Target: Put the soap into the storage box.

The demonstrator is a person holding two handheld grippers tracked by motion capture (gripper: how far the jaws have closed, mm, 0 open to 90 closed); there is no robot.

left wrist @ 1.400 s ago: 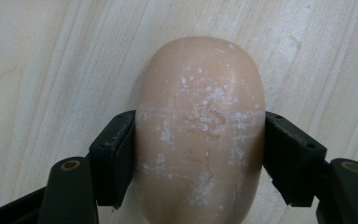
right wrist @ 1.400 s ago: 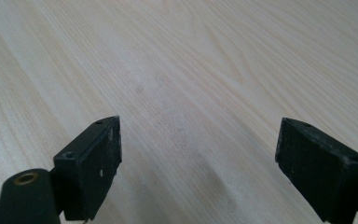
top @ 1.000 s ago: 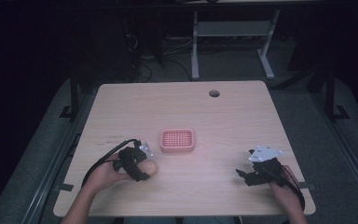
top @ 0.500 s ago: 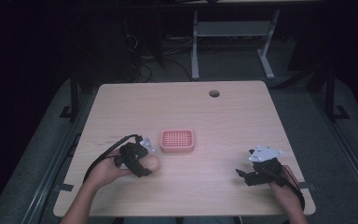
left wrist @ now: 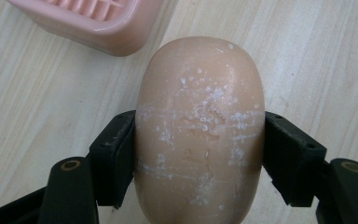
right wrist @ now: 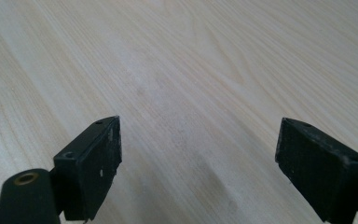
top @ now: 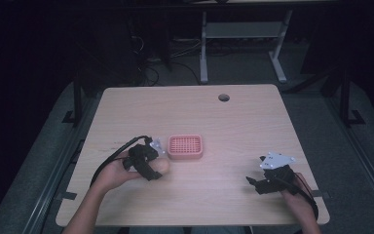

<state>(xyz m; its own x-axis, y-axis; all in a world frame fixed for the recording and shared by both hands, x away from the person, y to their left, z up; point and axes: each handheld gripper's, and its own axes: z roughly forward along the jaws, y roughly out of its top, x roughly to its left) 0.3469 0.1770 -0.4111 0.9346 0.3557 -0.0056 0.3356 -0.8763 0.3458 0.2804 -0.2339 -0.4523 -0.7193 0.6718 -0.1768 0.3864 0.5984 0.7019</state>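
Nearest, at the lower left of the high view, the left gripper (top: 151, 165) has its two black jaws pressed against the sides of one smooth, peach-coloured oval bar of soap (left wrist: 199, 126), flecked with white scratches. In the left gripper view the bar fills the centre, held at its lower half with the rounded end free beyond the jaws. At the lower right of the high view the right gripper (top: 259, 181) rests low over the pale wooden table (top: 233, 126), jaws spread wide with nothing between them but bare wood grain.

Just beyond the soap, mid-frame, sits one pink plastic soap dish with a ribbed grid floor (top: 185, 146), near the bar but apart from it.

The risk, as I judge it, is slip: the bar is slick and rounded, so a tighter squeeze could shoot it forward out of the jaws, or it could catch the dish's rim and tip the dish.

Count: two grippers, one soap, one dish, one table.
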